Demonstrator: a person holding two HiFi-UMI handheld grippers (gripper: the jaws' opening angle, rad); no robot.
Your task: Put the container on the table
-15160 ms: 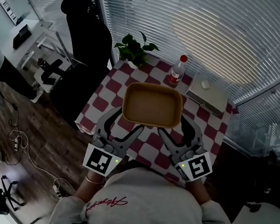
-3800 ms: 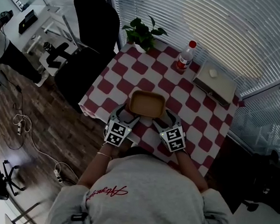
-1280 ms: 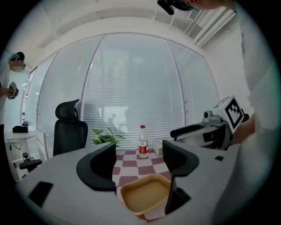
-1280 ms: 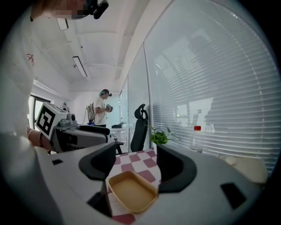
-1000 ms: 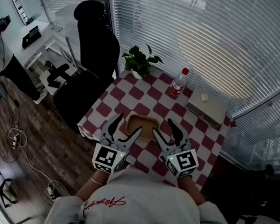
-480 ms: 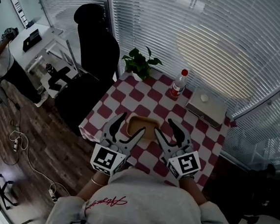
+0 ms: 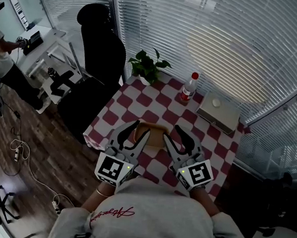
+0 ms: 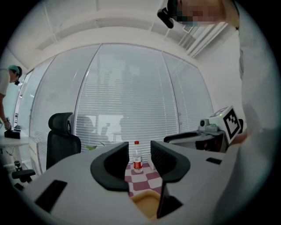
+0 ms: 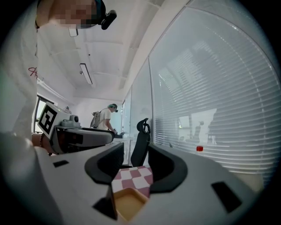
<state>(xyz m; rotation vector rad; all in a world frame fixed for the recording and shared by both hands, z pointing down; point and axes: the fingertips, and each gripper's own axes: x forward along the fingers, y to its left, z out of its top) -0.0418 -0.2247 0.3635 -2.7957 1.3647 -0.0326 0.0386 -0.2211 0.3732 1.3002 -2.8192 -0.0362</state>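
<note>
- Head view: container (image 7: 155, 134) rests on checkered table (image 7: 140, 97), below both grippers
- Left gripper (image 8: 139, 151): jaws have just been closing, part-open, empty; bottle (image 8: 137, 161) beyond
- Right gripper (image 9: 136, 154): same; chair (image 9: 141, 143) beyond

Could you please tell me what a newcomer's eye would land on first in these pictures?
The red-and-white checked table against the window blinds stands out first, with a shallow tan rectangular container resting near its front edge. The left gripper and right gripper hover over the container's two ends, each carrying a black-and-white marker cube. Their jaws are apart, have just been closing, and hold nothing.
</note>
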